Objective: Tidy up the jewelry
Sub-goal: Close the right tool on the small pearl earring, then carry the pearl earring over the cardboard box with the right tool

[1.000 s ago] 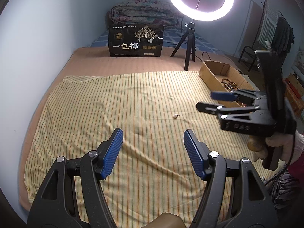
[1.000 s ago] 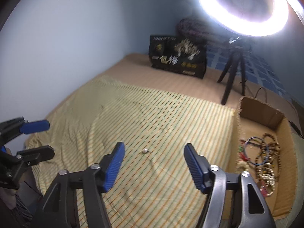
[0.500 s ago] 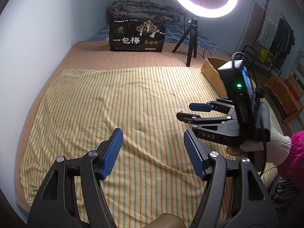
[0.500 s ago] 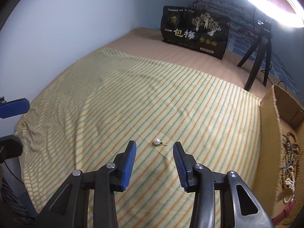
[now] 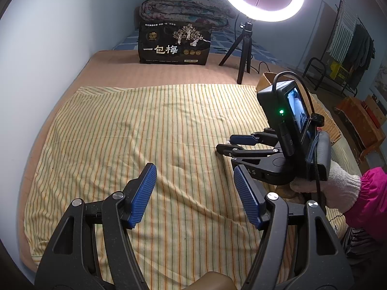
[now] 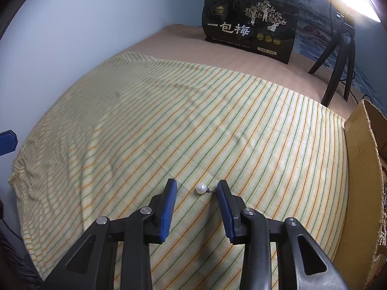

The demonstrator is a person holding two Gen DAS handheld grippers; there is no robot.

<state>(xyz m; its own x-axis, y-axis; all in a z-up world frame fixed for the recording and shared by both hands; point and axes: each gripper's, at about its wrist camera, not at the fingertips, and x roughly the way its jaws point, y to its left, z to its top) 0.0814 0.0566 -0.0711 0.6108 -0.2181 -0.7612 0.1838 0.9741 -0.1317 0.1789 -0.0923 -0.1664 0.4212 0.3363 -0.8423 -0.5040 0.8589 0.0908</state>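
Since a second ago the right gripper (image 6: 196,189) has come down across the cloth (image 6: 169,125) and narrowed its fingers, so that the pearl stud (image 6: 200,188), then well ahead of it, now lies between the blue pads (image 6: 167,207) – not yet touched by either. From the left wrist view the same gripper (image 5: 226,144) is low on the cloth with its tips around the pearl, the gloved hand (image 5: 324,188) behind it. Its jaws stand part-way apart, released, gripping nothing. The left gripper (image 5: 194,193) hangs wide open over the near cloth, idle and well apart from the stud. The pearl rests on the stripes with its small post pointing toward the right pad, almost reaching it. The box (image 6: 362,169) stands at the cloth's right edge, beads just showing inside it. I judge this to be the pick-up step for a last loose piece: the approach is done and the closing is what remains. That calls for care – the pearl is round and tiny on soft fabric, so the pads should meet low and squarely, or it may roll or squirt out, or the cloth may be pinched with it. After that, a carry to the box would follow
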